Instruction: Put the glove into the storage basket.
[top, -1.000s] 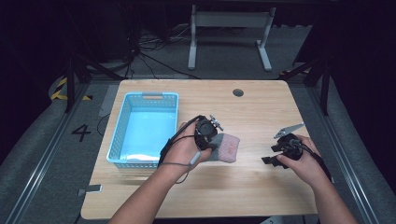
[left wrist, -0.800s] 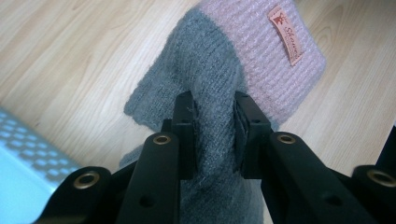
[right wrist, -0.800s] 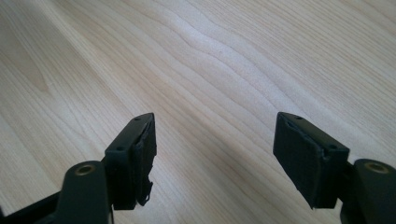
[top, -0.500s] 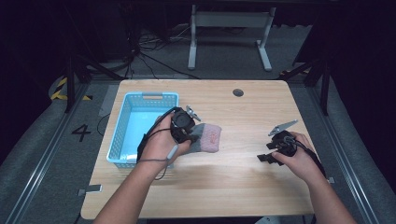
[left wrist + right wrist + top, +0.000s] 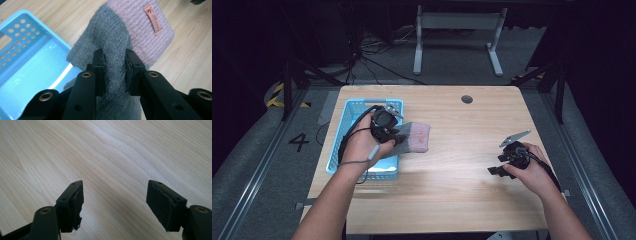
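A grey knitted sock with a pink cuff (image 5: 416,138) (image 5: 140,32) hangs in the air by the right edge of the blue basket (image 5: 343,131) (image 5: 27,47). My left gripper (image 5: 398,137) (image 5: 114,62) is shut on its grey part, the pads pinching a fold of the wool. A small orange label sits on the cuff. At the right of the table my right gripper (image 5: 496,169) (image 5: 120,195) stands open just above the bare wood, nothing between its fingers.
The wooden table (image 5: 462,195) has a dark round hole (image 5: 467,99) near its far edge. The basket's inside looks bare. Dark floor, cables and a white metal stand (image 5: 457,30) lie beyond the table.
My left gripper has carried the sock leftwards and a little up, from the table's middle to the basket's right edge. The right gripper has stayed about where it was.
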Demonstrator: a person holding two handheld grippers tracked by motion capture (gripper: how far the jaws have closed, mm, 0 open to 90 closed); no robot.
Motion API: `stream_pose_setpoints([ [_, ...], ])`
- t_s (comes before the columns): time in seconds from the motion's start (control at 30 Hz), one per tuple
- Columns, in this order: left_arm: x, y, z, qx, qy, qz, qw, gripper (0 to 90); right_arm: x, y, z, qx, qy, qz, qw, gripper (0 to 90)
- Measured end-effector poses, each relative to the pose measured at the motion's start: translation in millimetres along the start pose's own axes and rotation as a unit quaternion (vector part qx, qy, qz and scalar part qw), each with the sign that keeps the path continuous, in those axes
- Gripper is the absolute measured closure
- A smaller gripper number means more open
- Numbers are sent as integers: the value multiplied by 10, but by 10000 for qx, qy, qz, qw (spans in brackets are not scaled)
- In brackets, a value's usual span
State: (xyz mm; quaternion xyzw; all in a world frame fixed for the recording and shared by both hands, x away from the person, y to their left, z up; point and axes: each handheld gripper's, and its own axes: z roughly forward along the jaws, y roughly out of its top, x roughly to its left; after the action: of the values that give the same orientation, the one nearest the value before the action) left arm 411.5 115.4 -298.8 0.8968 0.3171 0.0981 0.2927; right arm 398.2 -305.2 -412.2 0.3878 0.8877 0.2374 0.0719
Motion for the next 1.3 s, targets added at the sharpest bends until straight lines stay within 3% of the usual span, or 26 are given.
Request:
stream_pose_setpoints([
  [0.23, 301, -157, -84, 93, 196, -115, 9997, 733, -9, -70, -8, 30, -38, 68, 10000, 306],
  [0.5, 579, -291, -118, 168, 252, -202, 9993, 733, -21, -140, -29, 55, -75, 149, 9998, 305],
  [0.53, 656, -318, -102, 175, 236, -239, 9993, 733, -25, -150, -32, 69, -80, 173, 9998, 304],
  [0.7, 780, -374, -45, 320, 230, -256, 9989, 732, -21, -151, -33, 66, -76, 176, 9998, 304],
  [0.77, 865, -425, 8, 486, 318, -257, 9980, 732, -17, -147, -21, 81, -78, 189, 9998, 304],
  [1.3, 1123, -705, 377, 847, 167, -578, 9946, 731, -1, -149, 3, 140, -70, 137, 9998, 302],
])
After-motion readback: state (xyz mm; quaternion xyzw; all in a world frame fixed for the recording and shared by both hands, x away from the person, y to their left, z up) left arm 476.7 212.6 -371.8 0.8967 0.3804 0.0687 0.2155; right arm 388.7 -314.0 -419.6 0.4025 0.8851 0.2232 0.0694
